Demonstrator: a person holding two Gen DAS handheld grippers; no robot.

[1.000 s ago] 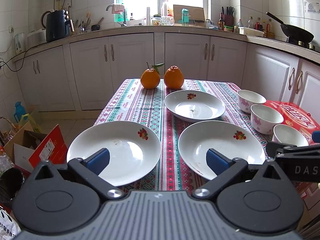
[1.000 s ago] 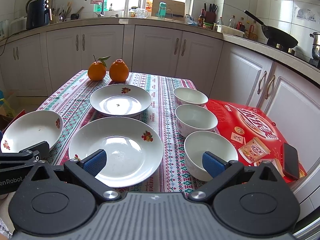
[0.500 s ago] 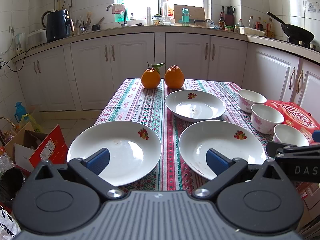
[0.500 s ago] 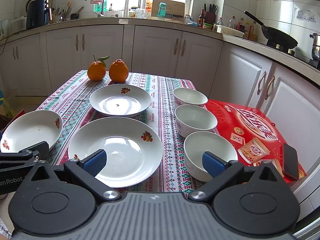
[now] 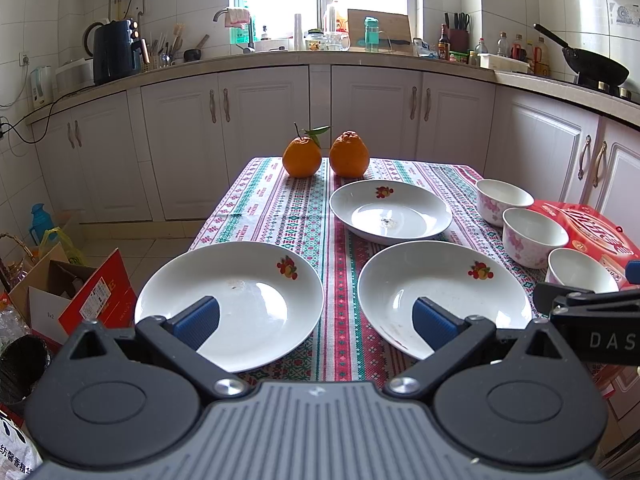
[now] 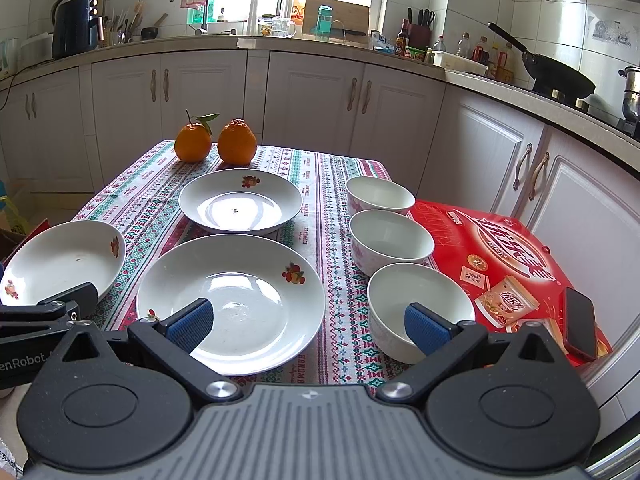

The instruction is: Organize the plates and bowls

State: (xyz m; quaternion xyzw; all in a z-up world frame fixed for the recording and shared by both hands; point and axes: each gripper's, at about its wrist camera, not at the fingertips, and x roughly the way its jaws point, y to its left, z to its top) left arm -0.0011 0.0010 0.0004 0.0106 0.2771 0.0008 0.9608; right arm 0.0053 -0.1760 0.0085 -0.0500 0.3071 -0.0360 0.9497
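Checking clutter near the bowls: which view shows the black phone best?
The right wrist view: the black phone lies in full sight on the red snack box. The left wrist view shows only the box, no phone.

The three plates (image 5: 248,280) and three bowls (image 6: 390,236) look like glossy white glazed ceramic, catching window glare. The tablecloth (image 5: 276,208) under them is matt woven cloth, and the red box (image 6: 500,248) looks like shiny printed cardboard. Both oranges (image 5: 302,158) have dimpled, rough skin.

Three white plates (image 6: 240,202), three bowls (image 6: 391,238), all unstacked
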